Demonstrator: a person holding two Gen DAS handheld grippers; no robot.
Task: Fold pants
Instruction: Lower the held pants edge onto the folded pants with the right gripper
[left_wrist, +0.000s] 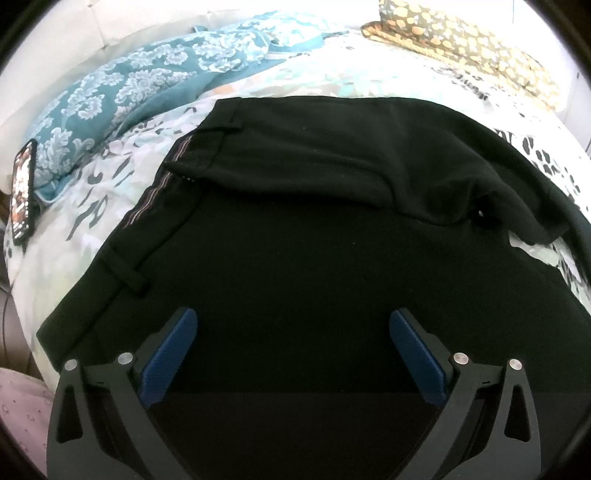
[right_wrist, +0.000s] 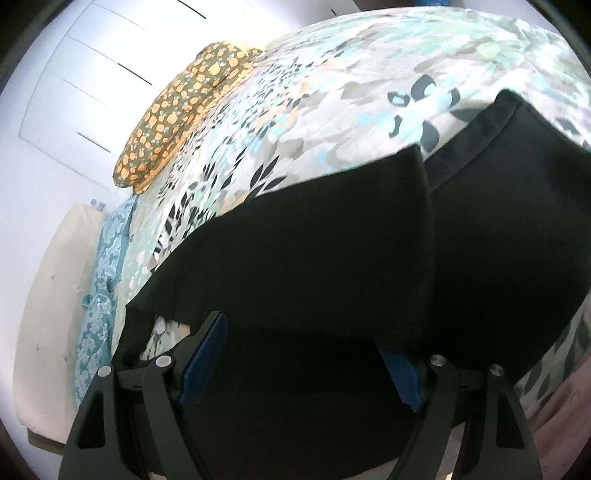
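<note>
- A big soft bed cover (left_wrist: 110, 206) is lying under everything. It is showing a busy print of leaves and flowers in white, grey, black and light blue-green.
- The black pants (left_wrist: 314, 229) are lying spread out on that cover. The cloth is looking smooth, dark and a bit heavy.
- One part of the pants is lying folded over the rest, making a thick, soft edge across the middle.
- A thin striped band is running down the pants' side edge in the left view, and a small belt loop is sitting near it.
- In the right view, two leg ends of the pants (right_wrist: 369, 240) are lying side by side with straight, stitched hems.
- A teal blanket (left_wrist: 122, 85) with white curly flowers is sitting bunched up at the far side.
- A long brown pillow (left_wrist: 472, 48) with orange spots is lying near the far edge.
- A dark phone (left_wrist: 23, 188) is resting flat by the teal blanket.
- The left gripper (left_wrist: 293, 325) is hanging over the pants with its blue ridged pads spread wide, pinching nothing.
- The right gripper (right_wrist: 303, 336) is also standing spread wide; the pants' edge is covering the tip of one pad, but nothing is being squeezed.
</note>
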